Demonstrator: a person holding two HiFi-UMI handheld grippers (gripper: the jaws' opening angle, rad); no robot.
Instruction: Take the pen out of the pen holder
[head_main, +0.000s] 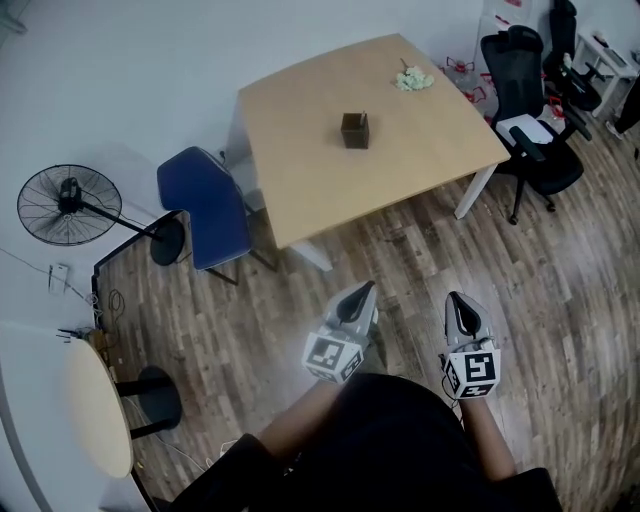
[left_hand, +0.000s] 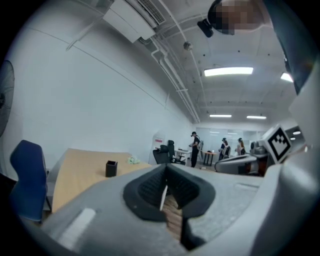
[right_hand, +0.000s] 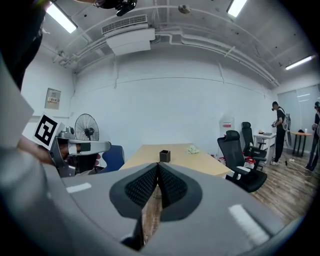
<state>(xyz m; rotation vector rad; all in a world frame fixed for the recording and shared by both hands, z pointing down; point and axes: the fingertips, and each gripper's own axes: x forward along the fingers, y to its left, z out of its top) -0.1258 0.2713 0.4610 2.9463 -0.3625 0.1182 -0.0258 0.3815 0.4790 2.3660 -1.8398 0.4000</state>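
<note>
Hovering over the floor short of the table (head_main: 300, 170), the left gripper (head_main: 365, 288) and right gripper (head_main: 455, 297) point toward it with fingers pressed together on nothing, likely because nothing is within reach yet. The pen holder (head_main: 355, 130), a dark square cup, stands upright near the middle of the tabletop, well apart from both grippers and from the crumpled pale wad (head_main: 413, 79) by the far edge; any pen inside is too small to make out.

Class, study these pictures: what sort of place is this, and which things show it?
Probably an office or workroom. A light wooden table carries a dark pen holder, a black swivel chair stands beside it, and a pedestal fan stands on the floor.
</note>
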